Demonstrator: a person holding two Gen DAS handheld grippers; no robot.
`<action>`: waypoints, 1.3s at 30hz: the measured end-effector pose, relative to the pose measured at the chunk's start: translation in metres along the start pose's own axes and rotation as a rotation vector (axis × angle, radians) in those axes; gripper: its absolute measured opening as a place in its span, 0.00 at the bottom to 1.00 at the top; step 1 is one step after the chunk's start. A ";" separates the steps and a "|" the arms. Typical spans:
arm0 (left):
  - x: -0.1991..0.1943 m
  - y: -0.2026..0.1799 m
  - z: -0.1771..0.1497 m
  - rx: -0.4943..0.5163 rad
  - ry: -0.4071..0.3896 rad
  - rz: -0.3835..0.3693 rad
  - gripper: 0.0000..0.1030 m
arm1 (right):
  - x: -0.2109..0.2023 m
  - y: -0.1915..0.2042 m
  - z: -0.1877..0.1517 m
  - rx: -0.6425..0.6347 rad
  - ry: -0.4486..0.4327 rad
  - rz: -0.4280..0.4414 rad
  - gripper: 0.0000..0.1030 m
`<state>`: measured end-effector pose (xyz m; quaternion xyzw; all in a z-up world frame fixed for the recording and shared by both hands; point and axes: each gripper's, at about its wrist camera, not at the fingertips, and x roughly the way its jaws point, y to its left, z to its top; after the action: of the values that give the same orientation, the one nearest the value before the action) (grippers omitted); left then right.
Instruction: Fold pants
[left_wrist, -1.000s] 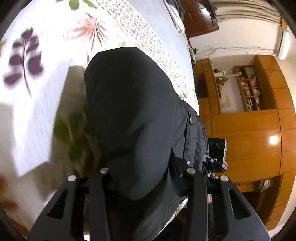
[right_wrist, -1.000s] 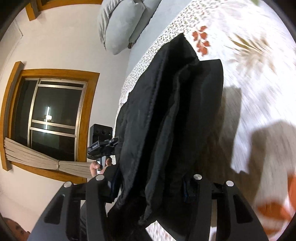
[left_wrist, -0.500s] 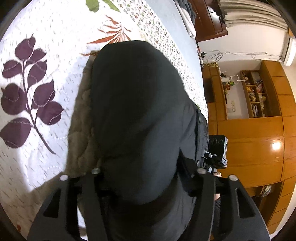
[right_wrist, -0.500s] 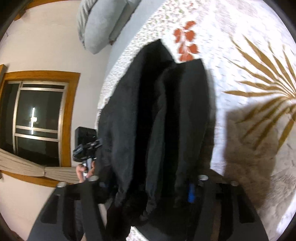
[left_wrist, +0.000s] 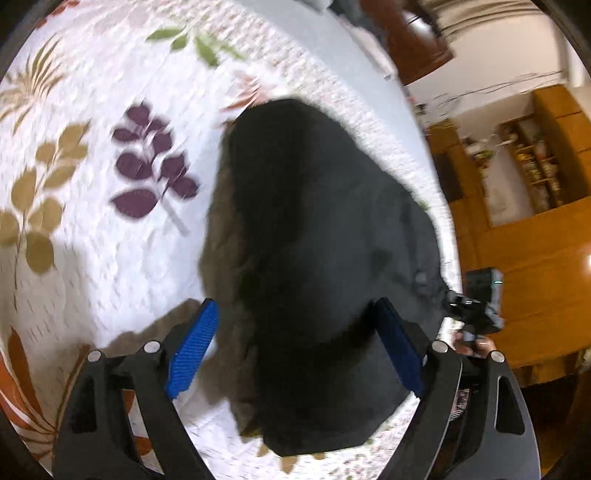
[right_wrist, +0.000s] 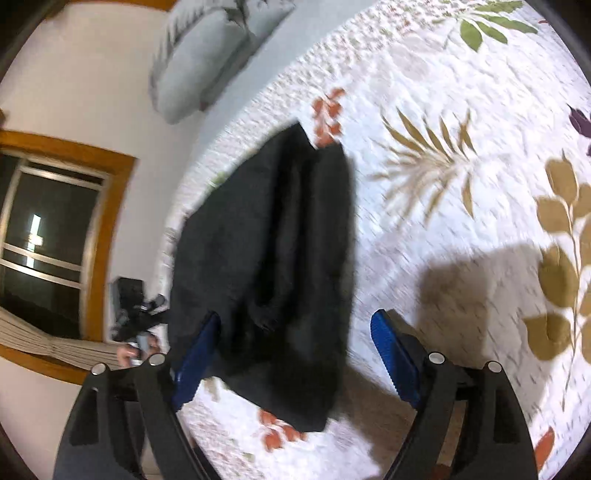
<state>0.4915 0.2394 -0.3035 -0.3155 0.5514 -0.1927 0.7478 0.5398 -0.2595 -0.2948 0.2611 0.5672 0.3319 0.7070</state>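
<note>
left gripper | your jaws are opening off the pants, now lying free | right gripper | you are releasing too, bedspread widening toward 12 o'clock

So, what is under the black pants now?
The pants lie on the leaf-print quilt, which shows all around them. The part of the quilt beneath them is covered, so anything there cannot be seen.

The left gripper has two black arms with round silver screws and bumpy blue pads on the inside. The right gripper looks the same: black, with silver screws and blue pads.
</note>
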 end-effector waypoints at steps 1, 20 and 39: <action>0.003 0.005 -0.002 -0.013 -0.001 -0.003 0.86 | 0.004 0.003 0.000 0.001 -0.001 -0.020 0.82; -0.169 -0.050 -0.167 0.108 -0.365 0.277 0.97 | -0.129 0.082 -0.180 -0.080 -0.355 -0.357 0.97; -0.258 -0.246 -0.414 0.364 -0.618 0.614 0.97 | -0.227 0.222 -0.422 -0.307 -0.602 -0.536 0.97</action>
<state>0.0328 0.1174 -0.0339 -0.0442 0.3280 0.0468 0.9425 0.0593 -0.2936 -0.0797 0.0812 0.3276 0.1261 0.9328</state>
